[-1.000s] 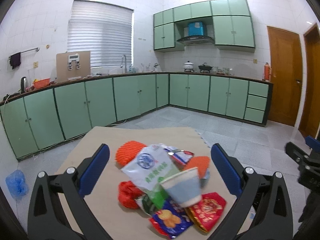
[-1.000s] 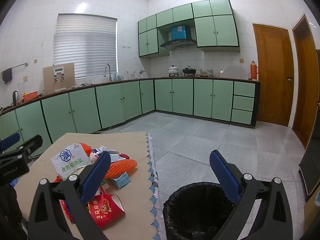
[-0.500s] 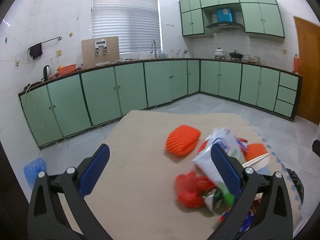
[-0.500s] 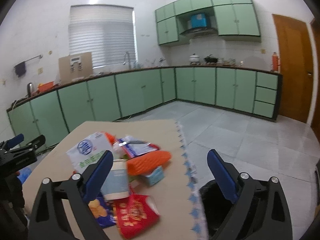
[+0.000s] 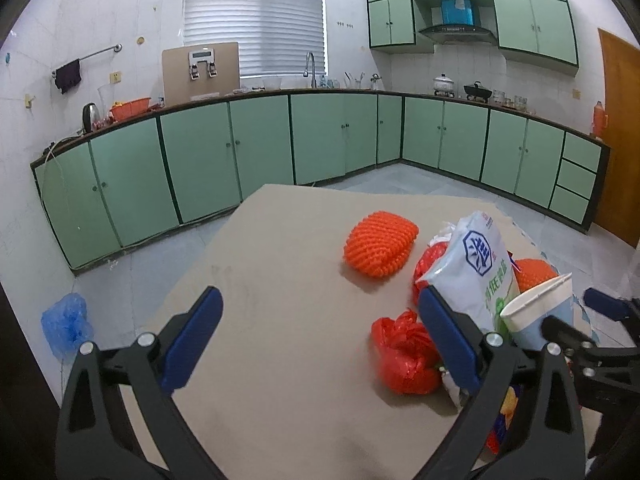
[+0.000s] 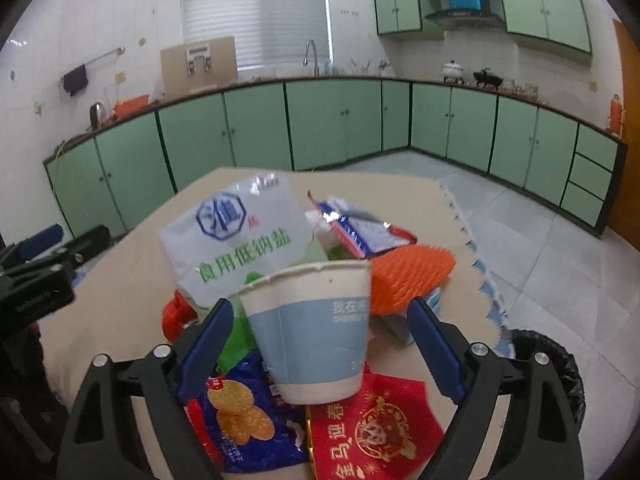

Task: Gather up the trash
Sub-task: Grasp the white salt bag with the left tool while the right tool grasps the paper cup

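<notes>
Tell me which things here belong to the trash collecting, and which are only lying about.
For the job:
- paper cup
- salt bag
- cracker packet
- red envelope
- orange foam net
- red plastic bag
- black-lined bin

Lying about:
- kettle
- orange basin
- blue bag on floor

A white-and-blue paper cup (image 6: 316, 328) stands upright amid a heap of trash on the tan counter (image 5: 280, 264), a white salt bag (image 6: 244, 236) with blue and green print leaning behind it. An orange foam net (image 6: 408, 276) lies at its right, a blue cracker wrapper (image 6: 240, 420) and a red packet (image 6: 372, 432) in front. A black-lined bin (image 6: 548, 364) sits below the counter's edge.
</notes>
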`<state>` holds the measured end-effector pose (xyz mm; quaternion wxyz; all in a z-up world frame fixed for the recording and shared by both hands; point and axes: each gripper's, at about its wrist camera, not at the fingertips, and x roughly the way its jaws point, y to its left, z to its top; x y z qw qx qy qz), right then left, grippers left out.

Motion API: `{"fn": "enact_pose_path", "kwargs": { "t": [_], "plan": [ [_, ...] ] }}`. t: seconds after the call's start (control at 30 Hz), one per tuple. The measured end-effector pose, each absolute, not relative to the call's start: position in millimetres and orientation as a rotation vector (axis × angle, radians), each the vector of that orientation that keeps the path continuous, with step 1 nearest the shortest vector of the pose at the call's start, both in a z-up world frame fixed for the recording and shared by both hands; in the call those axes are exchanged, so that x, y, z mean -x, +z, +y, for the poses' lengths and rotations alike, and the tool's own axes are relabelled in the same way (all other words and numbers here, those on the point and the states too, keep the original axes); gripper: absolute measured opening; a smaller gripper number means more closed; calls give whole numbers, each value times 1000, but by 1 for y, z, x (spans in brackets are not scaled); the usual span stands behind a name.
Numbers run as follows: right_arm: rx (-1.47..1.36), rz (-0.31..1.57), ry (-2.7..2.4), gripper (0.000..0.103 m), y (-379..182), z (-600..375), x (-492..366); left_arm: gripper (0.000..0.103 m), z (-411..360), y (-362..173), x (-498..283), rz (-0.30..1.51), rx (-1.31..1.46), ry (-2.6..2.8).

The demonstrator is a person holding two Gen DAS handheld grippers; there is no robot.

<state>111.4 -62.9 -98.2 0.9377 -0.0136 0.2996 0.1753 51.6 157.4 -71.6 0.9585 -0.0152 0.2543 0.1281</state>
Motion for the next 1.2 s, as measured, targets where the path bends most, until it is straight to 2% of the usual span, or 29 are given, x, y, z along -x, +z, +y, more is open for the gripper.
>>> {"fn": "enact_pose_path", "kwargs": {
  "t": [0.1,0.33,0.43,0.97,1.07,1.13,1.2],
  "plan": [
    [3,657,378,81,-106,-63,-122,95,153,-75,-54,521,25,248],
    [-15,694,432,51,-112,-66,-121,95,150,-79,-57,527,32,237],
    [-17,690,455,46,-107,-67,-119,95,149,-80,-57,532,37,229],
    [14,554,380,43,-67,-89,-98,95,112,-76,-83,538,84,90],
    [-1,551,356,43,-66,-100,-100,90,101,-83,-92,548,69,75],
    [-4,548,348,43,-66,-104,-100,79,95,-88,-100,571,63,64],
    [2,544,341,43,-67,-107,-100,76,92,-96,-110,604,74,54]
  ]
}}
